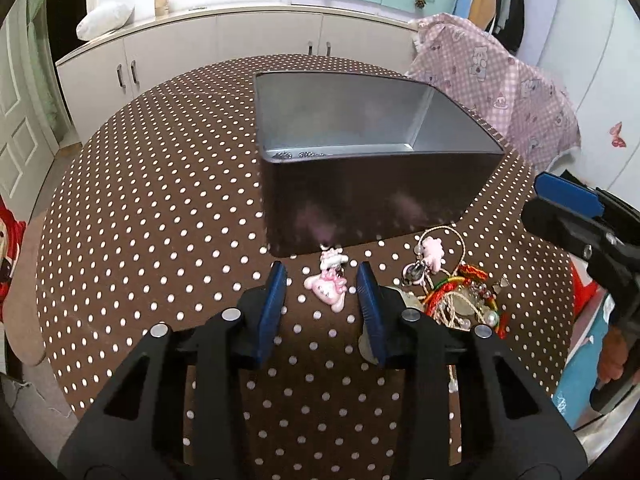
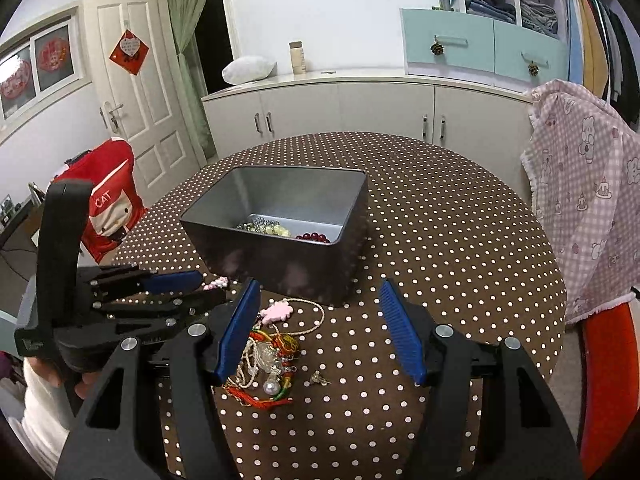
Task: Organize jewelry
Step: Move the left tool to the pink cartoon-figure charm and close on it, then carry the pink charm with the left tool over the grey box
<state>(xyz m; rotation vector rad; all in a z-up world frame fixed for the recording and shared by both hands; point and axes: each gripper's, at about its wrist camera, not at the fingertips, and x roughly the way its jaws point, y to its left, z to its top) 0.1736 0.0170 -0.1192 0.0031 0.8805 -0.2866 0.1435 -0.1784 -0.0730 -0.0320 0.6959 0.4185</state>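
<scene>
Lying on the dotted tablecloth (image 1: 160, 208) just short of the tin's near wall is your pink charm (image 1: 329, 285), a small cartoon figure on its back. It sits between the blue pads (image 1: 273, 304) of your left gripper (image 1: 322, 280), and a clear gap shows on either side, so those jaws stand apart and grip nothing. From the charm, at about three o'clock in the left wrist view, lies the tangle of jewelry (image 1: 460, 300) (red and green cords, a cream braided cord, pearly beads, a second pink charm (image 1: 434, 251) on a loop). In the right wrist view the same heap (image 2: 268, 356) rests near your right gripper's (image 2: 318, 320) left pad, with a small silver piece (image 2: 319, 378) by itself at three o'clock of it. The right jaws stand wide apart over the cloth, holding nothing.

At twelve o'clock of the charm stands the open metal tin (image 1: 360, 200), dark outside, silvery inside. Its floor already carries a few pieces: a pale bead string (image 2: 276, 230), a dark red bead string (image 2: 314, 237) and something chain-like. Beyond the table, a pink checked cloth (image 2: 584, 200) hangs at two o'clock in the right view, and a red cover marked CAT (image 2: 108, 208) at ten o'clock.
</scene>
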